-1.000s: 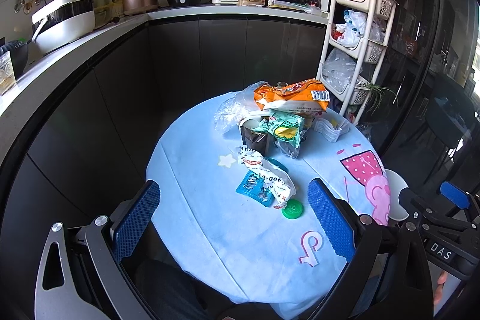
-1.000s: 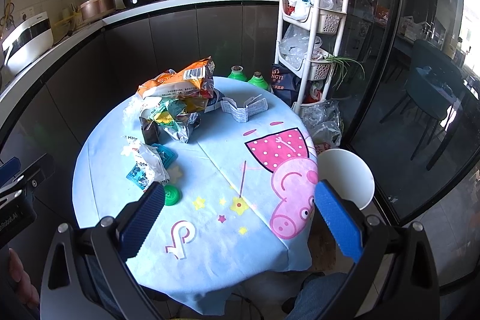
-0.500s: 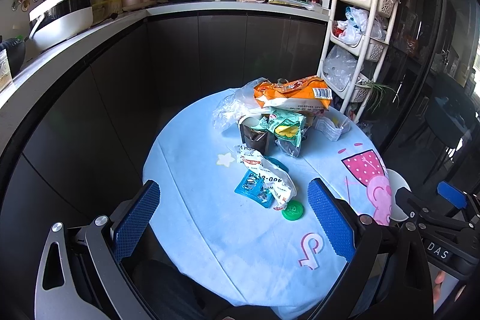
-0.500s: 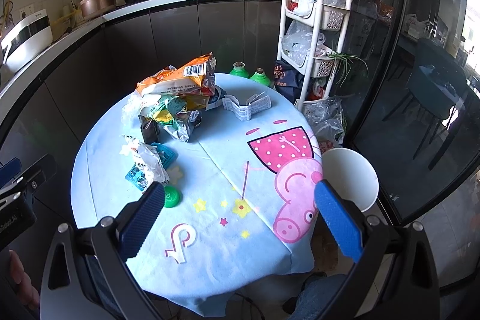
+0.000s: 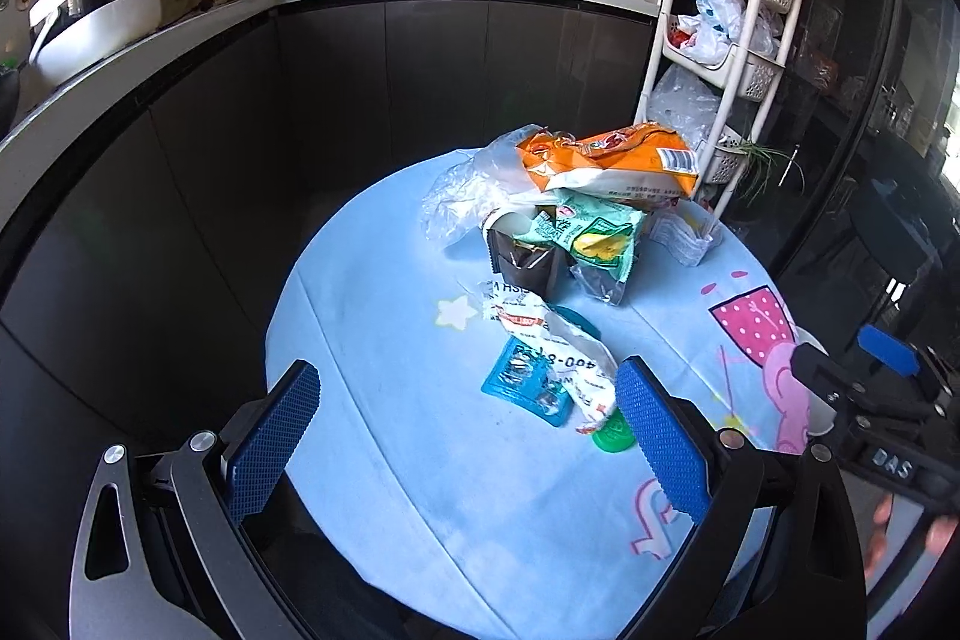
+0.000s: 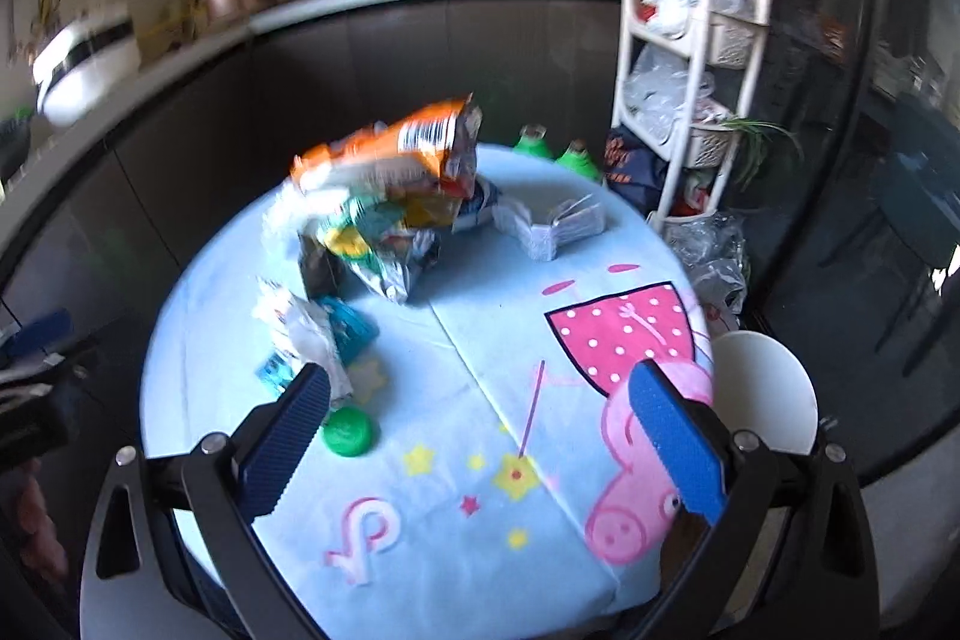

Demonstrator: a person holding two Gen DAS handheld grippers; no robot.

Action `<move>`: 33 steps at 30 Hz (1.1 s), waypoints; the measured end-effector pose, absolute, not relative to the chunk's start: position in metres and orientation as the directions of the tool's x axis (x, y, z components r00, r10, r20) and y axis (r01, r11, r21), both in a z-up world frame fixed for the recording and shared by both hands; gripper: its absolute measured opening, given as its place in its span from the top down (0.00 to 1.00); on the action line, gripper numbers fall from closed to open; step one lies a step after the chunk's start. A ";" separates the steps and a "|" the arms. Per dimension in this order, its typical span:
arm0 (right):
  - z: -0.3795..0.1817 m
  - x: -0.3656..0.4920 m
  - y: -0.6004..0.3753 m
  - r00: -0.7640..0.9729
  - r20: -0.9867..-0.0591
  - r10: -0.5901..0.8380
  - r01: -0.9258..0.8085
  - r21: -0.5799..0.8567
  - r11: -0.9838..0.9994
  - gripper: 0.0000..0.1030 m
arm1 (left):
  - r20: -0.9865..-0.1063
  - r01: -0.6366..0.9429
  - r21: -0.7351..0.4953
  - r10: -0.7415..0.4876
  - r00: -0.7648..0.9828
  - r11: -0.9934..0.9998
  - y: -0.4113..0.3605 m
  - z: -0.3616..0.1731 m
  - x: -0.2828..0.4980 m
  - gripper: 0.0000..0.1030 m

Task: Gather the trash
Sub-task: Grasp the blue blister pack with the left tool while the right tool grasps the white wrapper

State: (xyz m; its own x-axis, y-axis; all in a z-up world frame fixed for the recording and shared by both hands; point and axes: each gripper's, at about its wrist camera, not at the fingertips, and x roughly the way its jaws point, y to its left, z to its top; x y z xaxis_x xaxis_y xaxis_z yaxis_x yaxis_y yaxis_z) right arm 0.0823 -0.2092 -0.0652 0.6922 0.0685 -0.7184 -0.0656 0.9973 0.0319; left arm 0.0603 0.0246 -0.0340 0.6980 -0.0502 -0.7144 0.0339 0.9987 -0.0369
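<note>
Both sets of jaws stand spread wide with nothing between them: the left gripper (image 5: 468,436) and the right gripper (image 6: 480,442) hang over the near edge of the round table (image 5: 372,316), whose light blue cloth carries a pink cartoon pig (image 6: 642,466).

The trash sits in a heap toward the far side of the table. An orange snack bag (image 5: 606,157) lies on top, a green wrapper (image 5: 591,232) under it, and a clear plastic bag (image 5: 462,196) slumps at the heap's left. A dark paper cup (image 5: 528,265) stands at the front of the heap. Nearer than the cup lie a crumpled white wrapper (image 5: 546,334) and a small blue packet (image 5: 528,388), touching each other, with a green bottle cap (image 6: 348,431) just beside them at the near end.

A white bin (image 6: 765,394) stands off the table's right edge, and a white shelf rack (image 5: 732,40) rises behind the table. The right wrist view is blurred.
</note>
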 end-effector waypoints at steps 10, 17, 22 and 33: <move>-0.118 0.123 -0.154 0.520 -0.757 0.396 -0.325 0.253 0.911 0.09 | -0.745 0.042 -0.101 -0.104 0.658 0.994 0.069 -0.057 0.090 0.10; -0.143 0.154 -0.114 0.487 -0.790 0.371 -0.365 0.202 0.909 0.51 | -0.754 0.102 -0.143 -0.175 0.633 0.984 0.065 -0.067 0.095 0.17; -0.134 0.141 -0.130 0.535 -0.772 0.343 -0.340 0.175 0.924 0.77 | -0.772 0.169 -0.205 -0.265 0.578 0.964 0.053 -0.081 0.098 0.22; -0.124 0.117 -0.200 0.586 -0.766 0.263 -0.203 0.175 0.963 0.76 | -0.861 0.289 -0.104 -0.232 0.453 0.952 -0.017 -0.149 0.158 0.10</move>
State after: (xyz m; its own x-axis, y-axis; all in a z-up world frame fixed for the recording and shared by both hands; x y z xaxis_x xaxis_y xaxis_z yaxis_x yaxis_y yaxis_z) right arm 0.1169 -0.1997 -0.1243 0.5865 0.2626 -0.7662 -0.2034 0.9634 0.1745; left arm 0.1584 -0.0172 -0.1492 0.4530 -0.2317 -0.8609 0.2893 0.9516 -0.1039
